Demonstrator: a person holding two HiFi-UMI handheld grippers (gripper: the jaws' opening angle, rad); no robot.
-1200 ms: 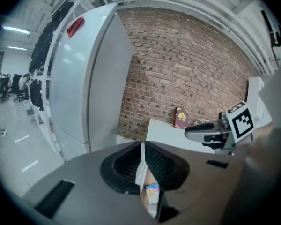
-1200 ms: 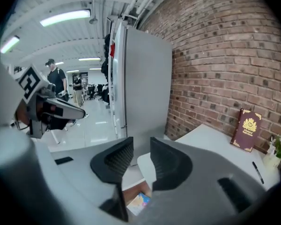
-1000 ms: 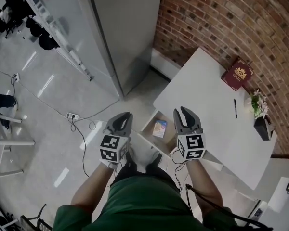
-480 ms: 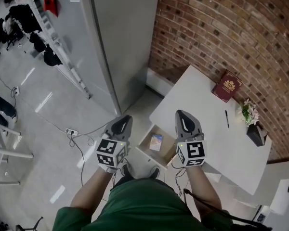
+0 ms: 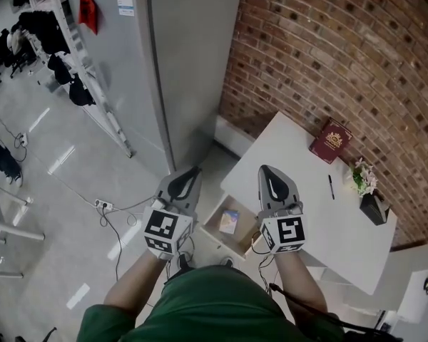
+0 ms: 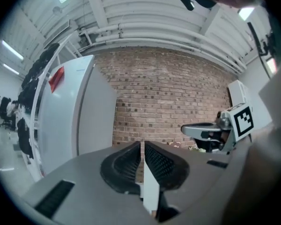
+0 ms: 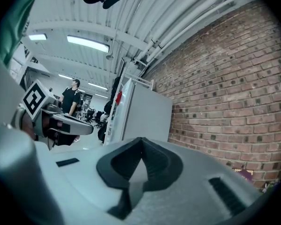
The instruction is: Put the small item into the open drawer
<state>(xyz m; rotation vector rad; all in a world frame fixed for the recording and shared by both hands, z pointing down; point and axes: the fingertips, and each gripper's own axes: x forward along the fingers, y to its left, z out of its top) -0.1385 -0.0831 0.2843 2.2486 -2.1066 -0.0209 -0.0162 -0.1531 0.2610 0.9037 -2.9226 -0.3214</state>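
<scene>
Both grippers had come up since the earlier frame, leaving the drawer [image 5: 244, 232] further below them, and the right gripper's [image 5: 265, 169] jaws, apart a second before, had come fully together. Nothing was between them; in its own view the black pads [image 7: 155, 162] met at the tip. The left gripper [image 5: 195, 169] was all but closed too (only a thin slit of brick showed between its ribbed pads [image 6: 161, 162]), and it held nothing. Each pointed roughly level, side by side and apart, touching nothing.

The small item [image 5: 229, 221], a flat pale-blue pack, lay inside the open drawer, which stuck out from the near edge of the white table [image 5: 321, 223] between the two grippers in the head view. On the tabletop were a red book [image 5: 331, 140], a pen [image 5: 331, 187] and a dark pot of flowers [image 5: 369, 204], all near the brick wall [image 5: 357, 63]. A tall grey cabinet [image 5: 178, 70] stood to the left, with a power strip [image 5: 102, 205] and cables on the glossy floor [image 5: 50, 184].
</scene>
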